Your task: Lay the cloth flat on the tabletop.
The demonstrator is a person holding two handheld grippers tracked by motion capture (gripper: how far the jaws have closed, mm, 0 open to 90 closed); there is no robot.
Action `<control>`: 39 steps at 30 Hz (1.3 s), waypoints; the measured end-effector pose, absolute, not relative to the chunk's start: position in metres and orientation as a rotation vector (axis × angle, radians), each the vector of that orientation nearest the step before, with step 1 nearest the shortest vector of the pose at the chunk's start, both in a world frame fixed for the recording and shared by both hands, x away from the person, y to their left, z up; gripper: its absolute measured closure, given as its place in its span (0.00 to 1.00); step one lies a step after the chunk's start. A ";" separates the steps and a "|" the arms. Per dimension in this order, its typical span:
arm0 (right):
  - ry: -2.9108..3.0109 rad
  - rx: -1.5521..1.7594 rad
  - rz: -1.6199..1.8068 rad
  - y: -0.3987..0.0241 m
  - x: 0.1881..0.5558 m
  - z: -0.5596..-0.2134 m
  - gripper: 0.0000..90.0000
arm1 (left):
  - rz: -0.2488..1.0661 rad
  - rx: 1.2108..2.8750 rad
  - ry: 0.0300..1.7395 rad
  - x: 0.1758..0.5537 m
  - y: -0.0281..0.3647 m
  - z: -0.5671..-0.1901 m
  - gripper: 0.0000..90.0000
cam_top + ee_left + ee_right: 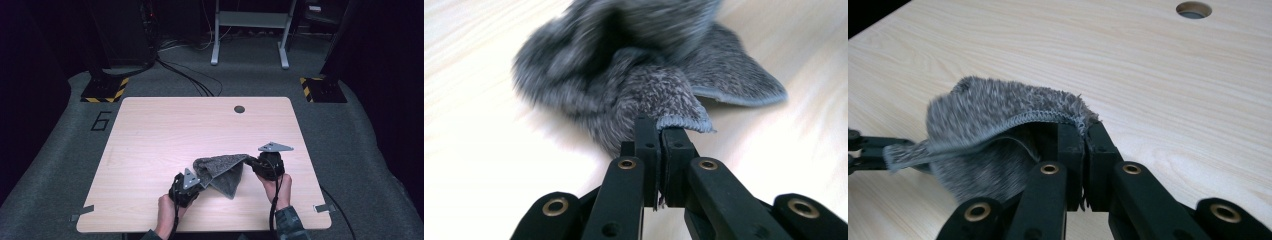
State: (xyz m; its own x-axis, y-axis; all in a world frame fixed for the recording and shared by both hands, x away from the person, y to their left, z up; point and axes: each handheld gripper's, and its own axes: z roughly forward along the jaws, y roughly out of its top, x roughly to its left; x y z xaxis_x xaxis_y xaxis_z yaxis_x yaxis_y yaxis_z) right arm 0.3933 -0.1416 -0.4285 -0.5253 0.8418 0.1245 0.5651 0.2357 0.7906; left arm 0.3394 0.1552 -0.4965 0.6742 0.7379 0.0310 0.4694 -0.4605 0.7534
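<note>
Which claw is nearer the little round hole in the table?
The right claw. It grips the grey fuzzy cloth on the side where the hole is, farther up the table. The left claw sits lower, nearer the person.

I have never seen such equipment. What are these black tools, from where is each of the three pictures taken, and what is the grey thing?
A person holds a hand-held gripper in each hand. The high view looks down on the wooden table. The other two pictures come from small cameras riding on each tool, looking along its black jaws. The left hand-held gripper and the right hand-held gripper are both shut on edges of a grey fuzzy cloth, holding it up between them; part of it seems to touch the table.
</note>
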 end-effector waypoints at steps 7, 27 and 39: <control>2.213 1.307 1.184 -0.135 0.394 -0.428 0.98 | 0.439 2.128 0.992 0.332 0.177 -0.492 0.68; 2.244 1.326 1.168 -0.131 0.399 -0.435 0.98 | 0.652 2.265 0.885 0.371 0.087 -0.485 0.38; 2.246 1.379 1.068 -0.138 0.419 -0.448 0.92 | 0.739 2.153 1.062 0.429 0.113 -0.462 0.41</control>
State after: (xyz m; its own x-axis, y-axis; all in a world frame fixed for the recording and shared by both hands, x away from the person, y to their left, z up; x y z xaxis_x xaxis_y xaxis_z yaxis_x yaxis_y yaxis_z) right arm 0.4187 -0.1380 -0.4483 -0.4960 0.8594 0.1241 0.6388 0.2643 0.7226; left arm 0.4286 0.1134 -0.4621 0.5203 0.8286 0.2066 0.4819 -0.4847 0.7300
